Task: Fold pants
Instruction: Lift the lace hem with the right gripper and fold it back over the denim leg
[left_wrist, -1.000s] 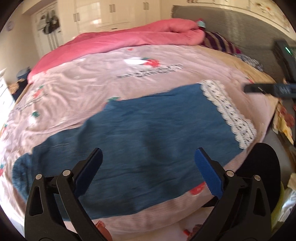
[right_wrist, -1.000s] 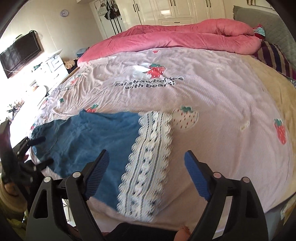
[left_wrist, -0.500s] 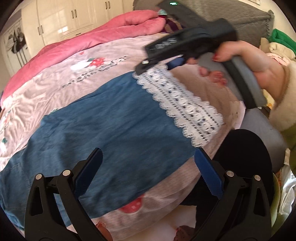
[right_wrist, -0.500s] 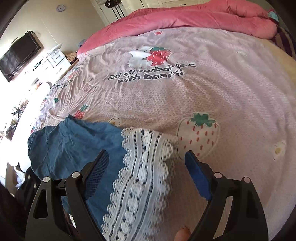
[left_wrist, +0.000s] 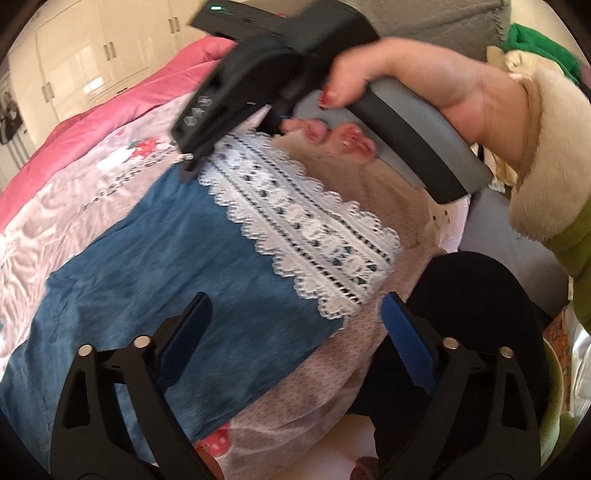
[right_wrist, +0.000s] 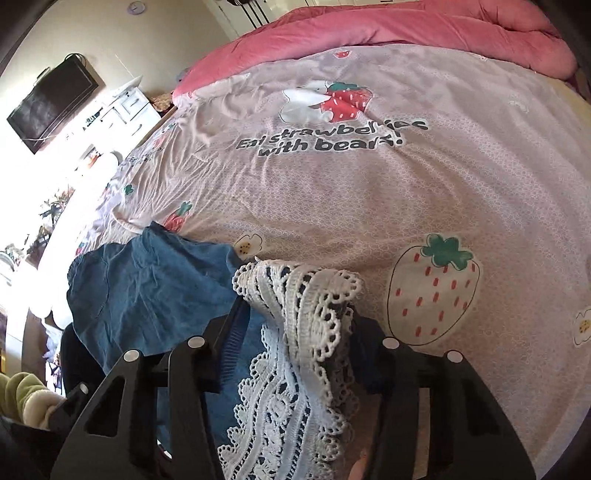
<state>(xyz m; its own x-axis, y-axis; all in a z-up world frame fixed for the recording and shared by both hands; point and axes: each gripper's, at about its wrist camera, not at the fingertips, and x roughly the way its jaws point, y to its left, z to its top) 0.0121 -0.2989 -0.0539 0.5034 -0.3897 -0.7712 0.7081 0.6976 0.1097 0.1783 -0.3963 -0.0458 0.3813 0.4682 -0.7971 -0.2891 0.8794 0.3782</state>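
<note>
Blue denim pants (left_wrist: 177, 273) with a white lace hem (left_wrist: 310, 225) lie flat on the pink strawberry bedspread (left_wrist: 55, 192). My left gripper (left_wrist: 291, 317) is open and empty, hovering over the lower hem corner near the bed's edge. My right gripper (right_wrist: 295, 314) is shut on the far corner of the lace hem (right_wrist: 299, 295), bunching it up between the fingers. In the left wrist view the right gripper (left_wrist: 188, 170) shows with its tip at the hem's far corner. The blue leg (right_wrist: 147, 288) stretches left in the right wrist view.
A pink duvet (right_wrist: 406, 29) is heaped at the far side of the bed. A black round object (left_wrist: 480, 325) sits below the bed's edge at the right. A TV (right_wrist: 51, 103) and white drawers (right_wrist: 129, 107) stand at the left wall.
My right gripper came down onto the far hem corner and closed on the lace. My left gripper shifted right towards the hem, still open.
</note>
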